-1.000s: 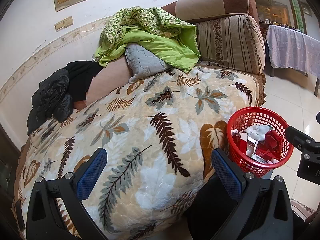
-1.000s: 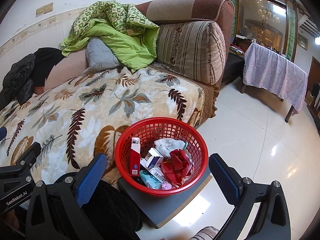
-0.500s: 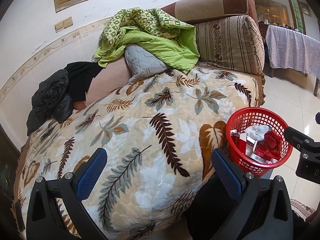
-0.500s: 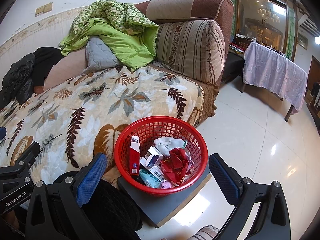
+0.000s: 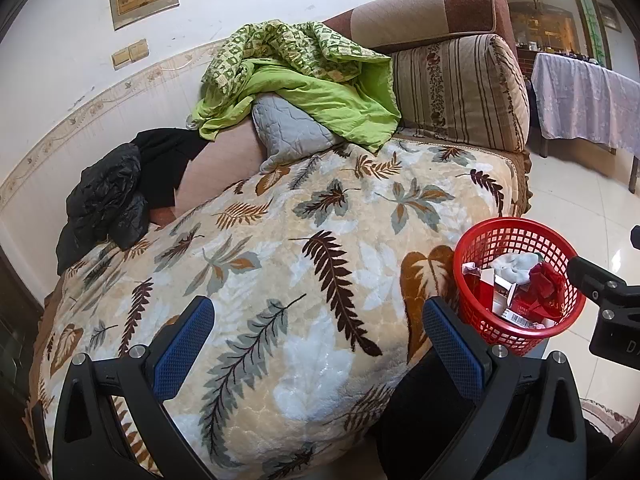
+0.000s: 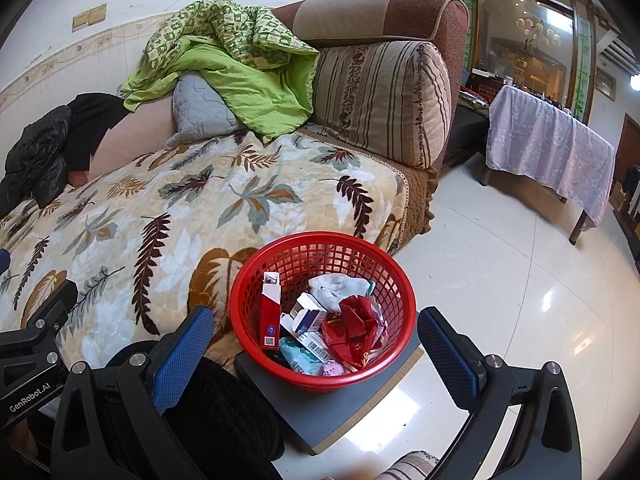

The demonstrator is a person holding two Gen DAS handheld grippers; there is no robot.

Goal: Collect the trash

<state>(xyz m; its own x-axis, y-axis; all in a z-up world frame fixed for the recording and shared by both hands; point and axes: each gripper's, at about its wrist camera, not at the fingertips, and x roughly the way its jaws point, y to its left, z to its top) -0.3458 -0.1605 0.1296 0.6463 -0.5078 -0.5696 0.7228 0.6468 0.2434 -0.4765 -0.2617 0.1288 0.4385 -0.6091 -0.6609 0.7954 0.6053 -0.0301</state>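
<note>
A red mesh basket stands on a grey board on the floor beside the sofa. It holds trash: a red carton, white boxes, red wrappers and a white tissue. The basket also shows in the left wrist view. My right gripper is open and empty, held just above and in front of the basket. My left gripper is open and empty over the leaf-print blanket.
The sofa carries a green quilt, a grey pillow, a striped cushion and black clothes. A table with a lilac cloth stands at the right. Glossy white floor tiles lie around the basket.
Both views have shifted only slightly; the basket sits a little lower and farther from the left gripper. Both grippers stay open and empty.
</note>
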